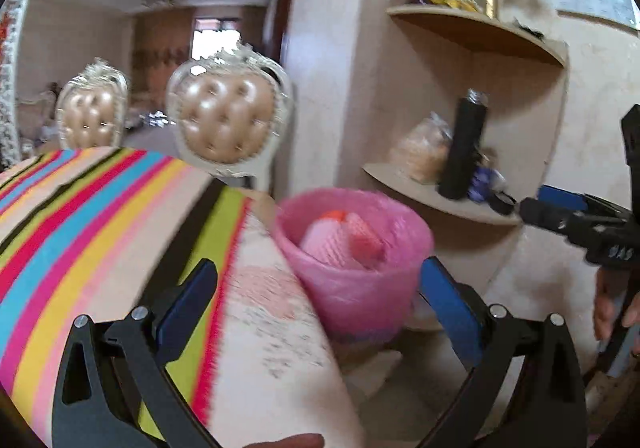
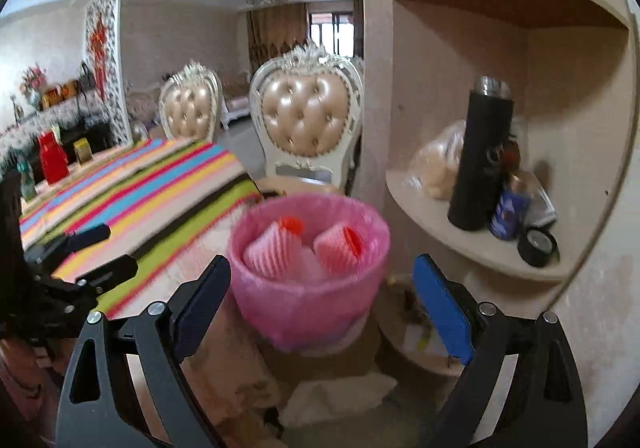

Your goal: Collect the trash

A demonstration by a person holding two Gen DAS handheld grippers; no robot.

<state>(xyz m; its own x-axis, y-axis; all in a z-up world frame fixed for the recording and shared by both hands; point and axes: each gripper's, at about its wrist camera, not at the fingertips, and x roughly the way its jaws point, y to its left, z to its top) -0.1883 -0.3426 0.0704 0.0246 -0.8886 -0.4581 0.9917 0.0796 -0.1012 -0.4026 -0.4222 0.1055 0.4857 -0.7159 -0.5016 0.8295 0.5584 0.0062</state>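
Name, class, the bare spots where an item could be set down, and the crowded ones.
Free: the striped tablecloth between the red container and the pink-lined bin. Crowded: the lower shelf, with bag, black flask, can and tape roll.

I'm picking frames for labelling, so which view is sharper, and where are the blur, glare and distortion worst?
Right wrist view: sharper; the pink-lined trash bin and black flask read clearly, with slight smear on the striped tablecloth. Left wrist view: motion blur smears the bin and tablecloth; the bright window blows out. Both: fisheye bends the curved wooden shelves and darkens corners.
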